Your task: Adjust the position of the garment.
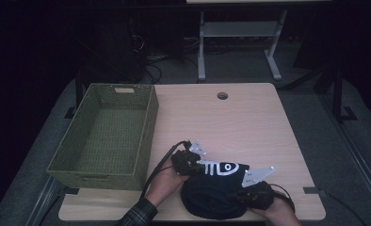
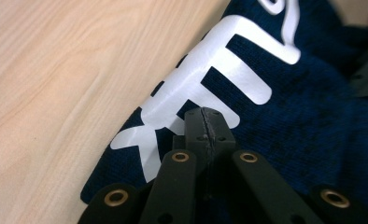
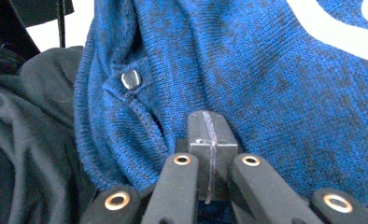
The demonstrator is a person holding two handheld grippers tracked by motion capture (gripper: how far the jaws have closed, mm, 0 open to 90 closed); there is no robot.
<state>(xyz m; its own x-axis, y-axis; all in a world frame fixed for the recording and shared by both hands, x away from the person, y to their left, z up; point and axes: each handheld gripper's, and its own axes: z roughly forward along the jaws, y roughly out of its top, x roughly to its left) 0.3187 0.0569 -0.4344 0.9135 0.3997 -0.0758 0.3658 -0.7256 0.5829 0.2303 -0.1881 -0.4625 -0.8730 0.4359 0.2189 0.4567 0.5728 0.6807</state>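
A dark blue knitted garment (image 1: 216, 188) with a white print lies bunched on the wooden table (image 1: 230, 122) near its front edge. My left gripper (image 1: 202, 165) is at the garment's left end. In the left gripper view its jaws (image 2: 205, 126) are shut, tips against the blue cloth (image 2: 289, 121) beside the white print (image 2: 205, 70). My right gripper (image 1: 244, 188) is at the garment's right side. Its jaws (image 3: 211, 135) are shut too, tips pressed into the blue knit (image 3: 247, 70) near a snap button (image 3: 131, 80). I see no cloth between either pair of jaws.
A green woven basket (image 1: 147, 125) stands empty on the left half of the table. A cable hole (image 1: 222, 95) sits near the far edge. Black cloth (image 3: 32, 140) lies beside the blue knit. A white desk frame (image 1: 240, 33) stands behind the table.
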